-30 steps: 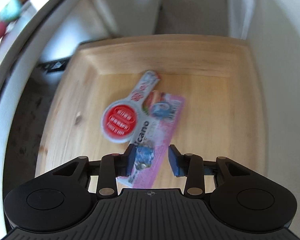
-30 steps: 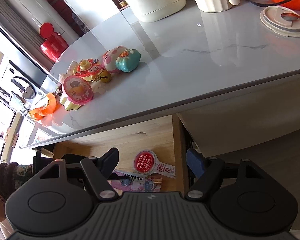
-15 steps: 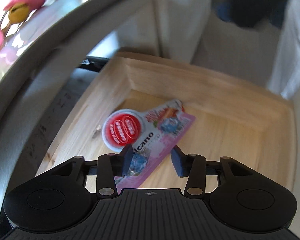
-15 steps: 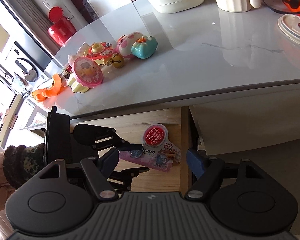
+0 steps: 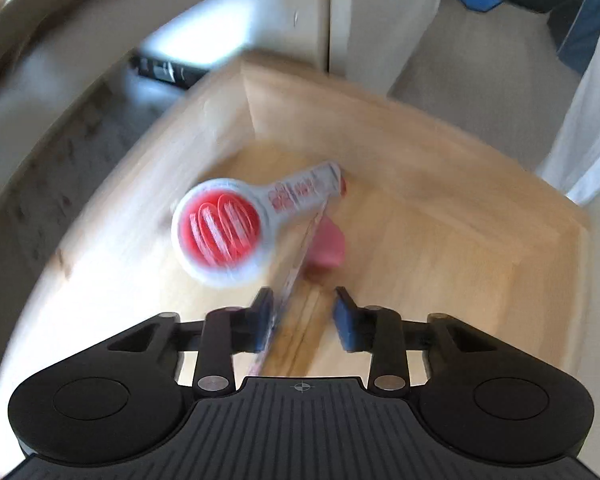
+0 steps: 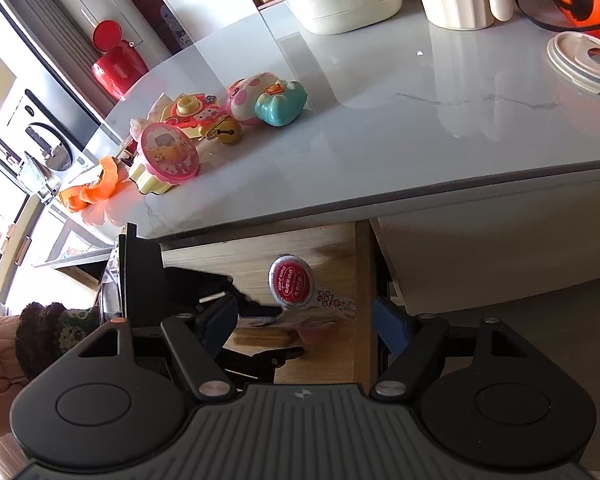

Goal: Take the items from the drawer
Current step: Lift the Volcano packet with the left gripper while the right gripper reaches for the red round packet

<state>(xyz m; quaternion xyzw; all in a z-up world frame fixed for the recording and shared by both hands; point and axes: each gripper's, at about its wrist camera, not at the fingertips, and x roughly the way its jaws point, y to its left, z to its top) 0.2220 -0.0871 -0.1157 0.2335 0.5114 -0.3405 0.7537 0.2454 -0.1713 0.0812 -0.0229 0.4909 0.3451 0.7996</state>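
Wooden drawer (image 5: 440, 220) fills my view: my left tool (image 5: 302, 318), tipped steeply down, has just been narrowing around the edge-on pink packet (image 5: 296, 276) (blurred, grip unclear). Right tool (image 6: 306, 326) hovers wide, empty, below the counter (image 6: 420, 128).

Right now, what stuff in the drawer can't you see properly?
- Pink packet, left wrist view: tipped edge-on and blurred, its print unreadable. The left gripper has just been closing with the packet between its fingers; a firm pinch cannot be confirmed.
- Red-and-white tag, left wrist view: blur smears its lettering.
- Packet in the right wrist view: mostly hidden behind the left gripper's fingers.
- Wooden drawer, right wrist view: the countertop covers its back.
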